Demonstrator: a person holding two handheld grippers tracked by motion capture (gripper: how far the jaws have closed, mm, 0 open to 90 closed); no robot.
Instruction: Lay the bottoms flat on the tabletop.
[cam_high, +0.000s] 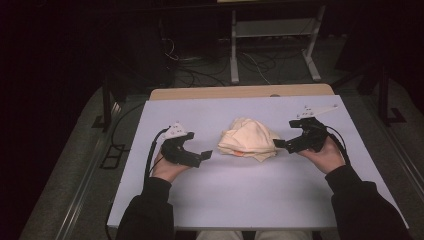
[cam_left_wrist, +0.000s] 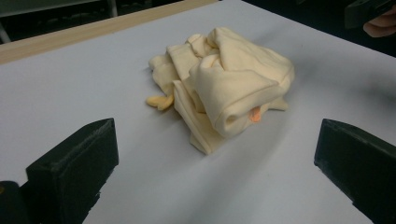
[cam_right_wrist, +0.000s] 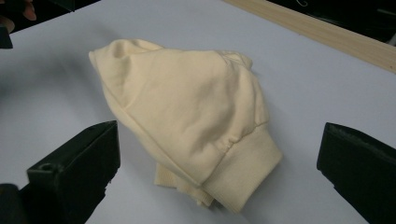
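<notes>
Nearest, a person's dark sleeves (cam_high: 150, 210) come in over the front edge of the bench (cam_high: 250, 190), one on each side of the crumpled cream garment (cam_high: 248, 138) that serves as the landmark here. The left gripper (cam_high: 206, 155) sits just to the left of the garment, a little nearer the person than its middle, apart from the cloth and aimed toward it. In the left gripper view its black fingers (cam_left_wrist: 74, 172) are spread wide with nothing between them, the garment (cam_left_wrist: 224, 88) lying beyond on bare bench (cam_left_wrist: 70, 93).

The right gripper (cam_high: 278, 143) is just right of the garment, its tips close to the cloth edge; whether they touch cannot be told from the high view. In the right gripper view its fingers (cam_right_wrist: 77, 170) are likewise spread wide and hold nothing, with the garment (cam_right_wrist: 187, 116) lying ahead and a ribbed cuff (cam_right_wrist: 243, 172) at its nearest end.

The garment lies bunched in a heap at the middle of the bench, with small orange bits (cam_left_wrist: 254, 114) peeking from its folds.

Beyond the garment, a strip of bare wood (cam_high: 240, 92) edges the far side of the bench. Farther still, cables (cam_high: 200, 70) and a white frame (cam_high: 272, 45) stand on the dark floor.
</notes>
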